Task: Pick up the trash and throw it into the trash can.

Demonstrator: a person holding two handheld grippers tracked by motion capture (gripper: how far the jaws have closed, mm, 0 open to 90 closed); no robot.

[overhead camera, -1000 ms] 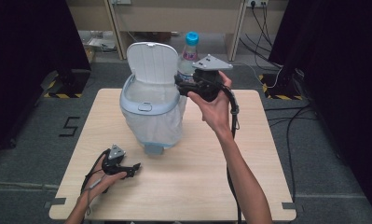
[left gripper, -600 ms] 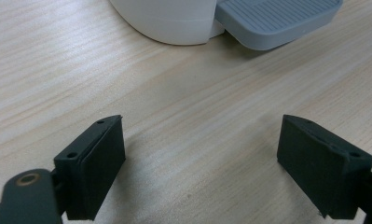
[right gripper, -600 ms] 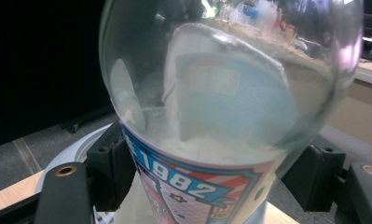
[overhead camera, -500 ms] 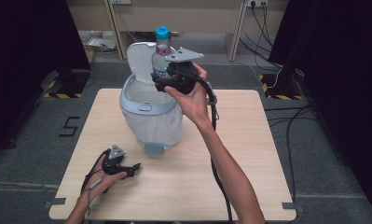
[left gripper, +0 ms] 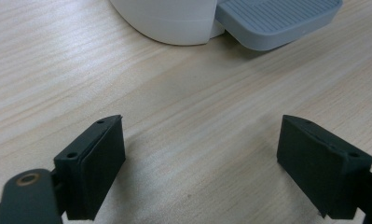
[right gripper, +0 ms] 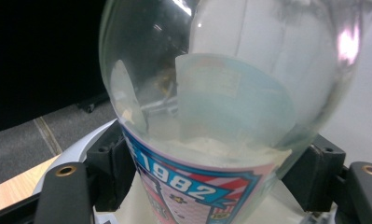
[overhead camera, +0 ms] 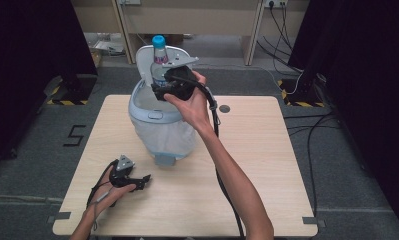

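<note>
Right hand-held gripper (overhead camera: 159, 90) grips bottle (overhead camera: 159, 60) (upright) over bin (overhead camera: 159, 127).

Bottle (overhead camera: 158, 60) upright above the open bin (overhead camera: 159, 125) mid-table, left gripper (overhead camera: 137, 181) on the table (overhead camera: 267, 165) before it.

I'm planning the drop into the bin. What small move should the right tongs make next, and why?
Probably lower the bottle a little into the bin, then open. The right tongs hold it upright over the open mouth, lid raised behind, so a short descent should avoid a bounce off the rim.
</note>
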